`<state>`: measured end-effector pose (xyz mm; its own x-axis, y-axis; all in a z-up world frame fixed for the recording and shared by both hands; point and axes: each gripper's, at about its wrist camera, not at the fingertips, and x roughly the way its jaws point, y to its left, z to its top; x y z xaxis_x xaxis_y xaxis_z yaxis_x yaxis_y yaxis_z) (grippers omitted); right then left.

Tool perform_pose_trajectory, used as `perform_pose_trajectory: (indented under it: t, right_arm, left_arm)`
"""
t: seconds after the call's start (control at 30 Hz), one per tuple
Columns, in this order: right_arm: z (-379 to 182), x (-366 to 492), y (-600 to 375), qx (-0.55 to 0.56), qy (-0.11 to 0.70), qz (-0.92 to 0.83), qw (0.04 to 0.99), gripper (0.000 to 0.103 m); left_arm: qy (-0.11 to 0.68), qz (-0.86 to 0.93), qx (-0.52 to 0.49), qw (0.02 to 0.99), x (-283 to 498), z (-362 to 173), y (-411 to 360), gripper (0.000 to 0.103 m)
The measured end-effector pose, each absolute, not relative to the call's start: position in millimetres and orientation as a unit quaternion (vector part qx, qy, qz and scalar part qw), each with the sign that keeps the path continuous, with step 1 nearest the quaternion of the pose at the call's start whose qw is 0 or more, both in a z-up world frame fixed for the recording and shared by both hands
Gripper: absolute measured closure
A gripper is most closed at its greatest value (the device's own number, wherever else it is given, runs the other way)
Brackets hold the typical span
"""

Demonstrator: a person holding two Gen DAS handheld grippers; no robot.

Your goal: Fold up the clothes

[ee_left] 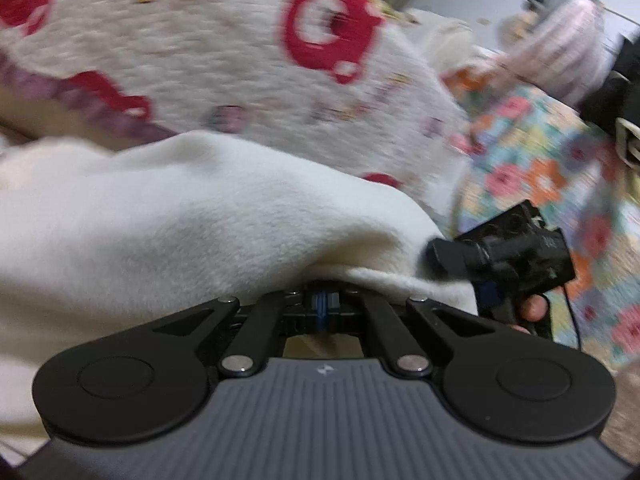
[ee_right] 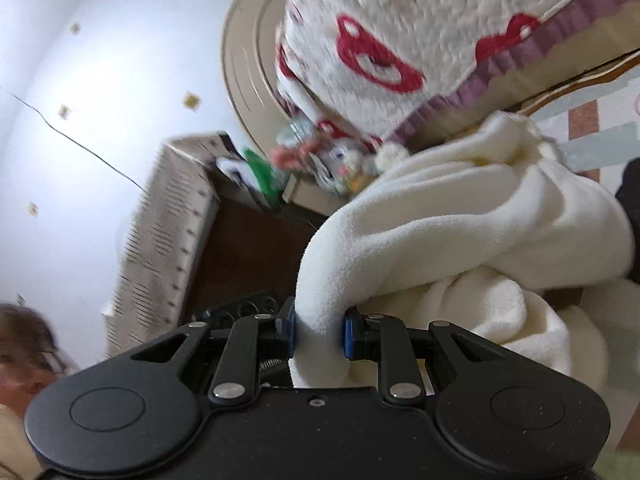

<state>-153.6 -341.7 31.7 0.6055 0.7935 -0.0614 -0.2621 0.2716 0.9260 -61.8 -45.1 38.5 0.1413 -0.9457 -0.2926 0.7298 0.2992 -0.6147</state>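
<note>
**Both tools on the cream fleece**

While both views are smeared with blur, I can still read the grips. My left tool (ee_left: 322, 304) has its jaws drawn fully together, blue pads meeting, with the edge of the fleece (ee_left: 192, 216) lying over the tips; I cannot tell for sure whether cloth is pinched between them, since the fabric covers the tips. The fleece spreads from there across the lower left of that view, lifted clear of the floral bedspread (ee_left: 532, 168) at right.

My right tool (ee_right: 319, 334) stands partly open with a thick roll of the fleece (ee_right: 440, 232) clamped between its blue pads; the cloth presses against both. From the grip the fleece rises and bunches in heavy folds toward the right.

From the left camera I see the right tool (ee_left: 516, 248) just beside the fleece's right edge, with a finger (ee_left: 534, 307) on its handle.

Behind the fleece hangs a white blanket (ee_right: 420, 32) with red mushroom shapes and a purple trim. A dark cabinet (ee_right: 240, 256) with clutter on top stands against the pale wall.
</note>
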Motion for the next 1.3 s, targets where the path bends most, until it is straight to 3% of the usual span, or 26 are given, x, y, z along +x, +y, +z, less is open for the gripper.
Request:
perform_pose_trajectory:
  t: [0.07, 0.17, 0.23, 0.27, 0.3, 0.4, 0.47, 0.67, 0.8, 0.87, 1.07, 1.3]
  right_arm:
    - [46, -184, -354, 0.488, 0.238, 0.332, 0.771, 0.077]
    - [68, -205, -371, 0.403, 0.222, 0.251, 0.852, 0.078]
    - [64, -202, -385, 0.305, 0.232, 0.164, 0.909, 0.078]
    - [53, -196, -390, 0.253, 0.245, 0.116, 0.929, 0.078]
    - [38, -187, -393, 0.198, 0.267, 0.062, 0.941, 0.077]
    - [-8, -161, -401, 0.048, 0.318, -0.086, 0.943, 0.076]
    - [-22, -158, -398, 0.043, 0.324, -0.082, 0.942, 0.074]
    - [-16, -164, -375, -0.055, 0.320, -0.099, 0.941, 0.065]
    - [-6, -183, -371, -0.119, 0.308, -0.158, 0.931, 0.055]
    - [3, -188, -370, -0.124, 0.318, -0.179, 0.923, 0.055]
    - [25, -202, -333, -0.106, 0.341, 0.031, 0.934, 0.053]
    - [-39, -219, -257, -0.225, 0.436, 0.250, 0.835, 0.051]
  left_arm:
    - [0.318, -0.601, -0.170, 0.713, -78, 45, -56, 0.103]
    - [0.348, -0.595, -0.160, 0.706, -83, 37, -71, 0.094]
    - [0.356, -0.552, -0.126, 0.744, -84, 27, -68, 0.073]
    - [0.354, -0.522, -0.103, 0.769, -85, 23, -64, 0.054]
    - [0.351, -0.491, -0.080, 0.793, -86, 18, -60, 0.048]
    - [0.347, -0.389, -0.007, 0.853, -86, -4, -44, 0.045]
    - [0.380, -0.310, 0.026, 0.871, -73, -30, -27, 0.045]
    - [0.502, -0.204, -0.052, 0.839, -33, -93, 34, 0.045]
    - [0.507, -0.190, -0.057, 0.839, -29, -97, 38, 0.045]
    - [0.502, -0.184, -0.040, 0.844, -30, -100, 33, 0.043]
    - [0.529, -0.174, -0.058, 0.829, -20, -118, 34, 0.042]
    - [0.536, -0.171, -0.094, 0.821, -14, -124, 43, 0.042]
